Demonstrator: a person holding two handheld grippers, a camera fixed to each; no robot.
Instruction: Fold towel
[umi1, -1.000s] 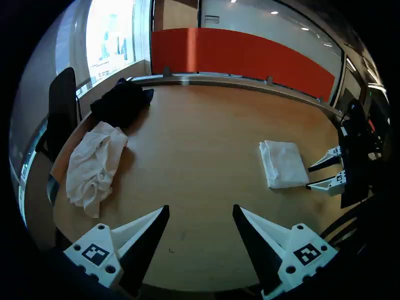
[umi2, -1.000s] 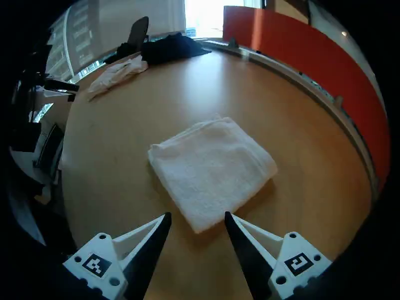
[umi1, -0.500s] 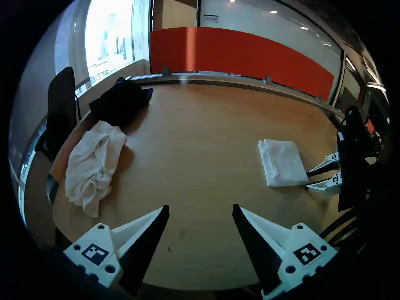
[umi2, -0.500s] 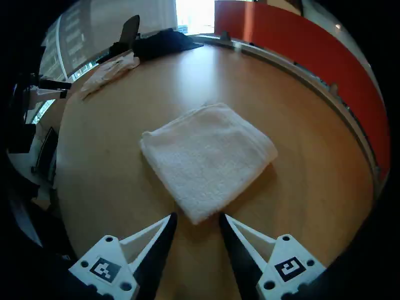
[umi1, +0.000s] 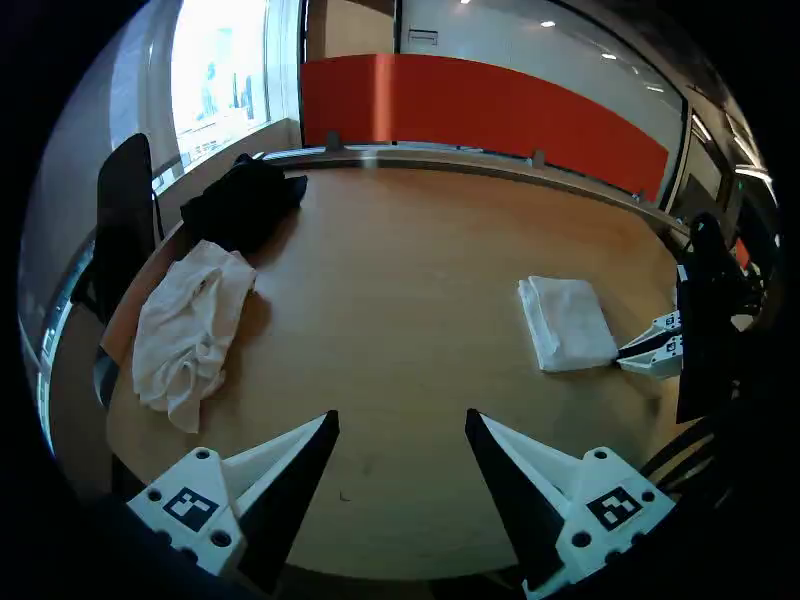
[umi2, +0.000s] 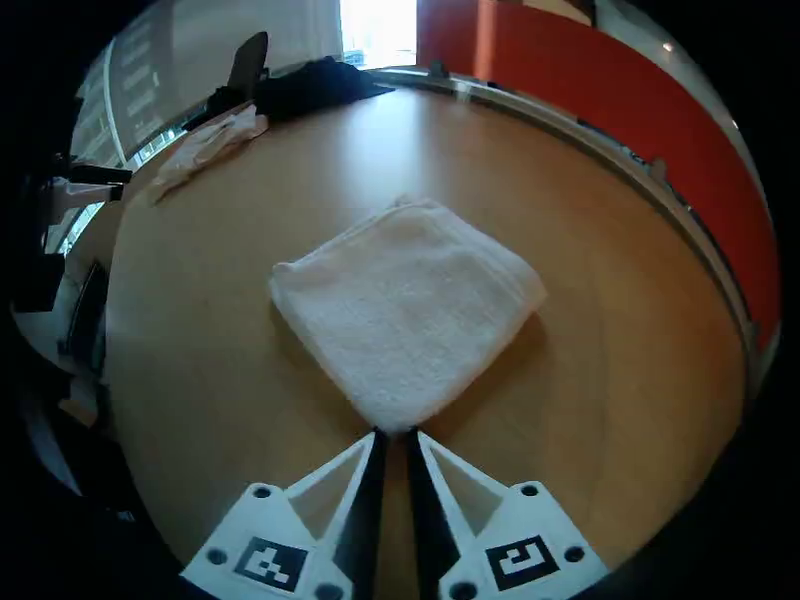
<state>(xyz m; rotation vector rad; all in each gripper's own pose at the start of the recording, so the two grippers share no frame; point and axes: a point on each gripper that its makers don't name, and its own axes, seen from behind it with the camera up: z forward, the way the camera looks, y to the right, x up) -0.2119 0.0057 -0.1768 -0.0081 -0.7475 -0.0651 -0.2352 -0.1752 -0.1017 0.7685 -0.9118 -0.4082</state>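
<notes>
A folded white towel (umi1: 565, 322) lies on the right part of the round wooden table (umi1: 400, 270). In the right gripper view the towel (umi2: 410, 305) sits just ahead, its near corner caught between the tips of my right gripper (umi2: 395, 435), whose fingers stand almost together. From the left gripper view, the right gripper (umi1: 645, 352) meets that same corner at the table's right edge. My left gripper (umi1: 400, 420) hovers open over the near edge, far from the towel and holding nothing.
A crumpled white cloth (umi1: 185, 335) lies at the table's left edge, with a dark garment (umi1: 240, 205) behind it. A black chair (umi1: 125, 220) stands beyond them. A red panel (umi1: 480, 105) runs behind the far rim.
My right gripper has moved forward to the towel's near corner, and its fingers have closed from wide apart to almost together. The left gripper has stayed put.
</notes>
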